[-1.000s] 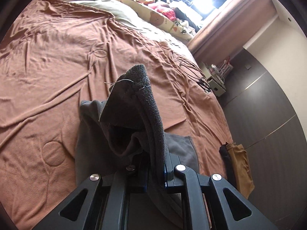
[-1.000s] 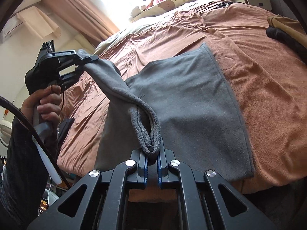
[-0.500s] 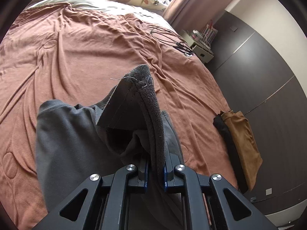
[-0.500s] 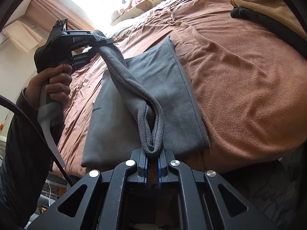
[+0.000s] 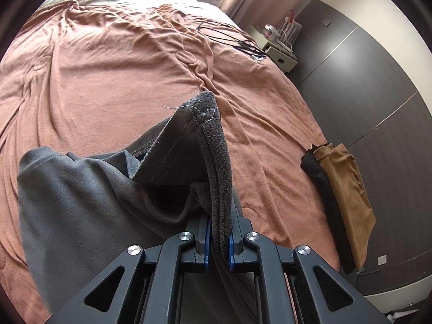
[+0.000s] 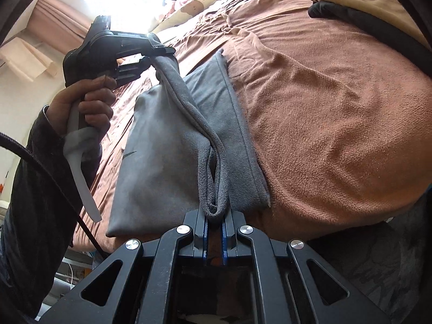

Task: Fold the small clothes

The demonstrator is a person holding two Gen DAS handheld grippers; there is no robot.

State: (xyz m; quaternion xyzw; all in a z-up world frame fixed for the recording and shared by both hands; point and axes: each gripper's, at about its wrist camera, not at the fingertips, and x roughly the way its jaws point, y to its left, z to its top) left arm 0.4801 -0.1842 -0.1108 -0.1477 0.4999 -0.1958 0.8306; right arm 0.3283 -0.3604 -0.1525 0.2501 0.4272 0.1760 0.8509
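Observation:
A grey fleece garment (image 6: 162, 148) lies partly folded on the brown bedspread (image 6: 324, 108) near the bed's edge. My left gripper (image 5: 218, 245) is shut on one ribbed hem corner of the garment (image 5: 81, 202) and holds it raised. It also shows in the right wrist view (image 6: 159, 54), held by a hand. My right gripper (image 6: 213, 232) is shut on the other end of the same hem. The hem stretches between the two grippers above the lower layer.
A folded tan garment (image 5: 348, 197) on a black one (image 5: 324, 202) lies at the bed's right edge. Black cables (image 5: 232, 37) lie far on the bedspread (image 5: 121, 67). A nightstand (image 5: 280, 48) and dark wardrobe (image 5: 378, 81) stand beyond. Pillows (image 6: 194, 2) sit at the head.
Both grippers have carried the held hem across the garment toward the bed's edge, so the upper layer now covers more of the lower layer. Both stay shut.

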